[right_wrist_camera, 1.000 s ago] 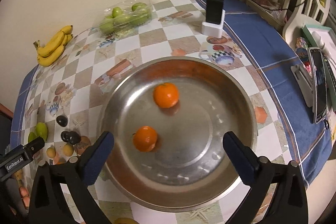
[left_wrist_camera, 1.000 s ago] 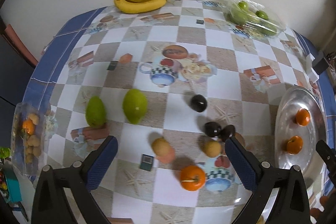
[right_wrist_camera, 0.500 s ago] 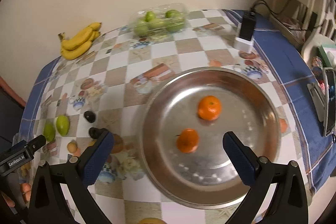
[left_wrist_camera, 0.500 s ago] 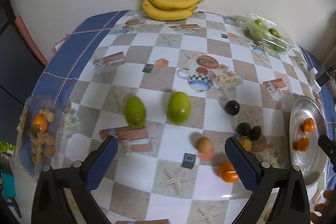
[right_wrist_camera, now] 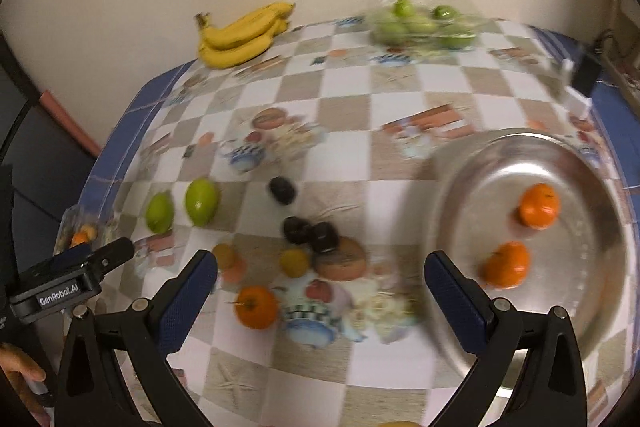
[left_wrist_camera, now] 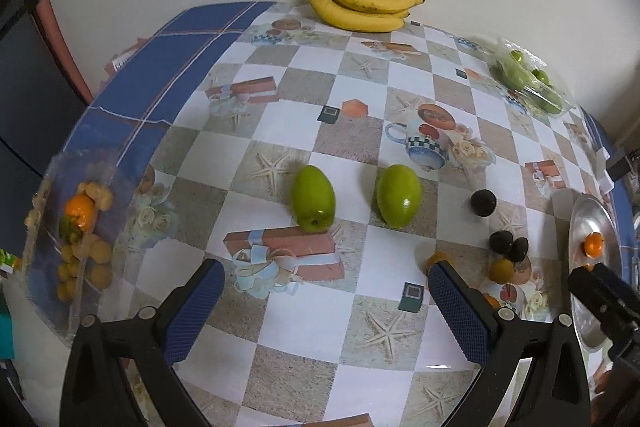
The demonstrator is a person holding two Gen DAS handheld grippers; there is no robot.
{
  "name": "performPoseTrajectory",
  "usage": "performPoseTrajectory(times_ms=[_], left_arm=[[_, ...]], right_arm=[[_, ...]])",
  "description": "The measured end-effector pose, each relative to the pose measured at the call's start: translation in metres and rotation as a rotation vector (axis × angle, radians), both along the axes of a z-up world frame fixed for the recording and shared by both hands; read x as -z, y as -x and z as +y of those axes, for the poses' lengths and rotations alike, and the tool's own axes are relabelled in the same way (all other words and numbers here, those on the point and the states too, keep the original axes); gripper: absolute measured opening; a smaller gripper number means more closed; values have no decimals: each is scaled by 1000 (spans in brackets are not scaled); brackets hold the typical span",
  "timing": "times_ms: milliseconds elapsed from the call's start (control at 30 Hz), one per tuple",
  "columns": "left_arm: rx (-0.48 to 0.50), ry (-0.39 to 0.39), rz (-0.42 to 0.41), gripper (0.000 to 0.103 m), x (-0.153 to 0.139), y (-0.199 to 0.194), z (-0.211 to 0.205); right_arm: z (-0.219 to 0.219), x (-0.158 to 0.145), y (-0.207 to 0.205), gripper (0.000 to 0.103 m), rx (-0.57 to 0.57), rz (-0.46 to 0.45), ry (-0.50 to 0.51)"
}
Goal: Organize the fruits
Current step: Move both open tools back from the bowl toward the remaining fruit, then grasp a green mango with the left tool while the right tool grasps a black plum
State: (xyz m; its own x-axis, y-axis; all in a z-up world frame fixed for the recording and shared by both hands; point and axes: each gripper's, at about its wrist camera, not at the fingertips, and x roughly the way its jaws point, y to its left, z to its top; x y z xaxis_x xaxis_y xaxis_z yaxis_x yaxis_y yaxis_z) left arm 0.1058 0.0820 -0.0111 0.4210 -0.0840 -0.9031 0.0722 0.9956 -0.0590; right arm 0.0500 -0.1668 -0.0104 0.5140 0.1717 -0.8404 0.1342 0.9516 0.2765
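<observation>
Fruits are scattered across the checkered bench point(left_wrist_camera: 280, 123), and only a small part of the sorting looks done. In the right wrist view, the metal bowl point(right_wrist_camera: 480, 163) at the right of the frame holds two oranges point(right_wrist_camera: 538, 206), lying a little apart from each other, while a third orange point(right_wrist_camera: 256, 307) sits loose on the cloth at lower centre, between the fingers of the right tongs point(right_wrist_camera: 320, 291). Just above it lie two small yellowish fruits point(right_wrist_camera: 295, 262) and three dark round ones point(right_wrist_camera: 298, 229), two of them touching. Two green mangoes point(left_wrist_camera: 313, 198) rest side by side in the middle of the left wrist view, right above the left tongs point(left_wrist_camera: 324, 303). The bananas point(left_wrist_camera: 360, 5) lie against the wall at the upper centre, a clear bag of green fruit point(left_wrist_camera: 528, 79) sits at the upper right, and a clear tray point(left_wrist_camera: 44, 267) with an orange and small brown fruits stands at the left edge. Both tongs are spread wide and carry nothing. By my judgement the loose orange, the dark and yellowish fruits and the mangoes are all left to gather, so most of the job remains.
</observation>
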Motion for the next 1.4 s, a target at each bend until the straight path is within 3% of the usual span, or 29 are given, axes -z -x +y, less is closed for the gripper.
performPoseTrajectory(times_ms=[367, 433, 500, 633, 767, 833, 1033, 1400], left_arm=[[-47, 78, 62, 102, 18, -33, 18], [-44, 79, 67, 101, 22, -39, 18], [-34, 86, 77, 98, 26, -46, 17], [-36, 96, 96, 86, 34, -58, 17], [-39, 105, 106, 81, 42, -66, 18], [-37, 108, 111, 81, 46, -68, 17], [-39, 111, 124, 71, 55, -74, 15], [-44, 108, 132, 50, 63, -79, 14]], right_arm=[[-6, 9, -20, 101, 53, -6, -46], [-9, 12, -24, 85, 63, 1, -45], [-10, 17, -28, 76, 69, 13, -49], [-9, 29, -35, 62, 68, 42, -64], [-12, 39, -39, 57, 83, 64, -77], [-14, 44, -41, 47, 94, 77, -83], [-20, 53, -43, 39, 113, 105, -113], [-20, 65, -46, 32, 119, 139, -155]])
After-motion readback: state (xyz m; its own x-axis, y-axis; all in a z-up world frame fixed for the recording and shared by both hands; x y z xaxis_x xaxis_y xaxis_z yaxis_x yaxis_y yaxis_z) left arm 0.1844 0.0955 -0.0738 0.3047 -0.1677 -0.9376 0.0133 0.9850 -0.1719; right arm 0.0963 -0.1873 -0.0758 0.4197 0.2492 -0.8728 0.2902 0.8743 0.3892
